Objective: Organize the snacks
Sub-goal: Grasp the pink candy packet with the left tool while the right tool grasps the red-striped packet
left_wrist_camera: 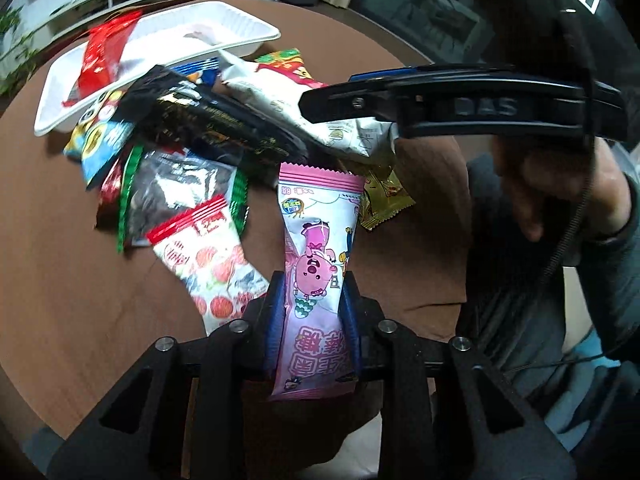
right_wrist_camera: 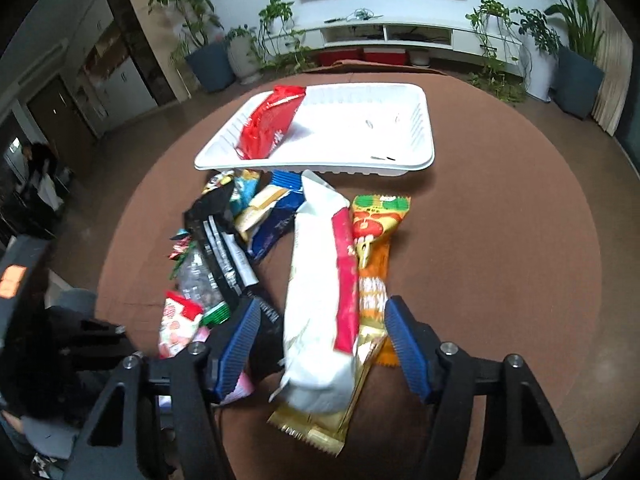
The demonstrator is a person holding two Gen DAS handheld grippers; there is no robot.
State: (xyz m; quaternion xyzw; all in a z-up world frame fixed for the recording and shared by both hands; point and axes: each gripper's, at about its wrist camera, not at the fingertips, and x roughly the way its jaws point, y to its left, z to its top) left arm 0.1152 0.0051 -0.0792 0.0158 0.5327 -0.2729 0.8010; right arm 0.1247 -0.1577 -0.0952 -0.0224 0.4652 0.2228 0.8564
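The left gripper (left_wrist_camera: pixel 313 296) was clamped narrow on a pink packet (left_wrist_camera: pixel 316 280), whose lower end ran down out of sight behind the gripper body. The right gripper (right_wrist_camera: pixel 320 344) stood fairly wide astride a white packet (right_wrist_camera: pixel 320 300), its blue pads (right_wrist_camera: pixel 240 344) clear of the wrapper; a gold packet (right_wrist_camera: pixel 320 428) under it was mostly covered. Beyond lay a heap of snacks (left_wrist_camera: pixel 192 152) on the brown worktop (right_wrist_camera: pixel 500 280), overlapping so that several showed only corners and their print was too blurred to read. In the left view the right gripper crossed the frame, hiding part of the heap, with a hand (left_wrist_camera: pixel 560 184) behind it. Farthest stood the white tray (right_wrist_camera: pixel 416 152), a red packet (right_wrist_camera: pixel 268 120) leaning on its left rim.
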